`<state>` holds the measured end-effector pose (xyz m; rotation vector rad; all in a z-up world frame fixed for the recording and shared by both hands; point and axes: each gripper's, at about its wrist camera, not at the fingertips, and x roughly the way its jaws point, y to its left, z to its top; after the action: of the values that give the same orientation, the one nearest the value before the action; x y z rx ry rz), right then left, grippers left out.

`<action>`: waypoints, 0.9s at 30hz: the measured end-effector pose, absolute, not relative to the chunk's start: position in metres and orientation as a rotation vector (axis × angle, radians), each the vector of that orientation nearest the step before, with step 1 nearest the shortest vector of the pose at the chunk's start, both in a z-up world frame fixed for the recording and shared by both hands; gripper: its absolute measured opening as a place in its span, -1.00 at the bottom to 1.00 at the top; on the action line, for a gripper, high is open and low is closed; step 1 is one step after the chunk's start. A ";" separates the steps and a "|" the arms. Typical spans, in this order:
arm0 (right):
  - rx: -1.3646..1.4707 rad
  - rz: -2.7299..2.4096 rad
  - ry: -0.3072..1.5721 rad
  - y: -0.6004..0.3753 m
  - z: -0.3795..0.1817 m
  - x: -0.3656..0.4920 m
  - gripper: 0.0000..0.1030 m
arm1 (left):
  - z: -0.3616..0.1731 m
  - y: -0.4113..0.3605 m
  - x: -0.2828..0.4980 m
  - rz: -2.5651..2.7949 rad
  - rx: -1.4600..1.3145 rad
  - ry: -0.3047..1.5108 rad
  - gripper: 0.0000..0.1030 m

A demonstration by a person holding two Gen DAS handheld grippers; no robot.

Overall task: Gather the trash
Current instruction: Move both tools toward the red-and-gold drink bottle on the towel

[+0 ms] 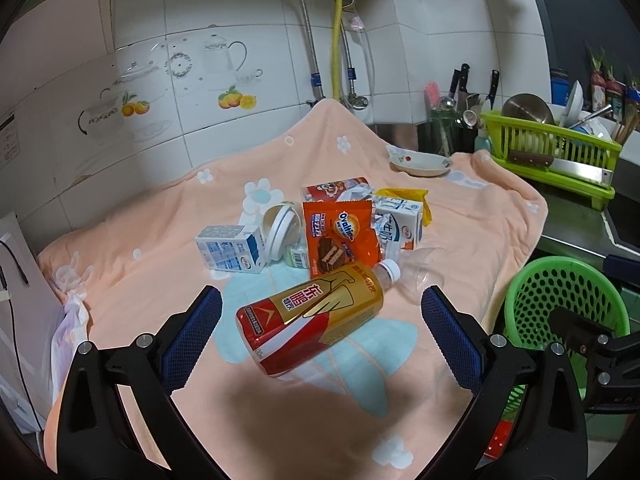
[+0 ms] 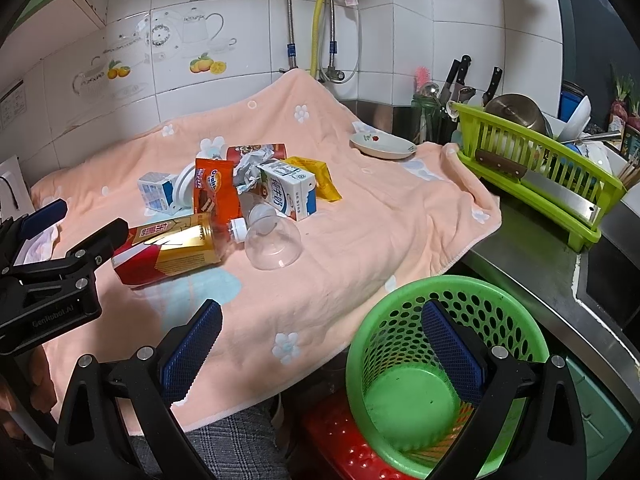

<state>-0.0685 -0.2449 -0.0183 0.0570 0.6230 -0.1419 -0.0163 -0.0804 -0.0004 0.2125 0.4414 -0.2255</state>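
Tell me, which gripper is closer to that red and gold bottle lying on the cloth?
Left. The left gripper straddles the bottle, open; the right gripper hangs over the green basket.

We can't see the bench itself, the peach blanket (image 2: 360, 240) covers it. The red snack box (image 1: 336, 192) sits mostly behind the orange Ovaltine wrapper (image 1: 340, 236). The yellow packet (image 2: 320, 178) is half hidden by the milk carton (image 2: 290, 192). The green basket (image 1: 560, 304) is partly blocked by the right gripper's black frame in the left wrist view. Small print on the bottle (image 1: 316, 320) we can't read. The red stool (image 2: 340, 440) under the basket is cut off by the bottom edge.
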 end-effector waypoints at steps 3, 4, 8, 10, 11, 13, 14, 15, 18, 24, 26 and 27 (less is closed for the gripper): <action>0.055 -0.142 0.625 -0.246 -0.019 -0.067 0.88 | -0.001 -0.081 -0.014 -0.227 0.215 0.446 0.90; 0.054 -0.141 0.628 -0.247 -0.019 -0.065 0.88 | -0.001 -0.082 -0.013 -0.228 0.217 0.448 0.90; 0.053 -0.130 0.633 -0.252 -0.019 -0.056 0.88 | -0.003 -0.083 -0.009 -0.235 0.219 0.455 0.90; 0.050 -0.124 0.637 -0.253 -0.019 -0.053 0.88 | -0.004 -0.083 -0.006 -0.238 0.218 0.464 0.90; 0.049 -0.120 0.638 -0.254 -0.019 -0.051 0.88 | -0.004 -0.082 -0.004 -0.239 0.217 0.467 0.90; 0.050 -0.113 0.641 -0.254 -0.020 -0.048 0.88 | -0.005 -0.082 -0.002 -0.238 0.217 0.472 0.90; 0.052 -0.108 0.643 -0.254 -0.021 -0.047 0.88 | -0.005 -0.082 0.000 -0.237 0.219 0.475 0.90; 0.052 -0.103 0.644 -0.253 -0.022 -0.047 0.88 | -0.005 -0.082 0.001 -0.236 0.221 0.478 0.90; 0.051 -0.096 0.648 -0.253 -0.024 -0.042 0.88 | -0.006 -0.083 0.006 -0.242 0.218 0.492 0.90; 0.052 -0.074 0.658 -0.254 -0.026 -0.033 0.88 | -0.008 -0.084 0.015 -0.248 0.228 0.518 0.90; 0.055 -0.066 0.663 -0.255 -0.027 -0.029 0.88 | -0.009 -0.083 0.019 -0.250 0.228 0.529 0.90; 0.055 -0.063 0.664 -0.255 -0.027 -0.028 0.88 | -0.009 -0.082 0.021 -0.252 0.225 0.536 0.90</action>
<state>-0.0284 -0.2548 -0.0274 0.0554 0.6645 -0.0629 0.0212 -0.0823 -0.0094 0.2252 0.5359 -0.2520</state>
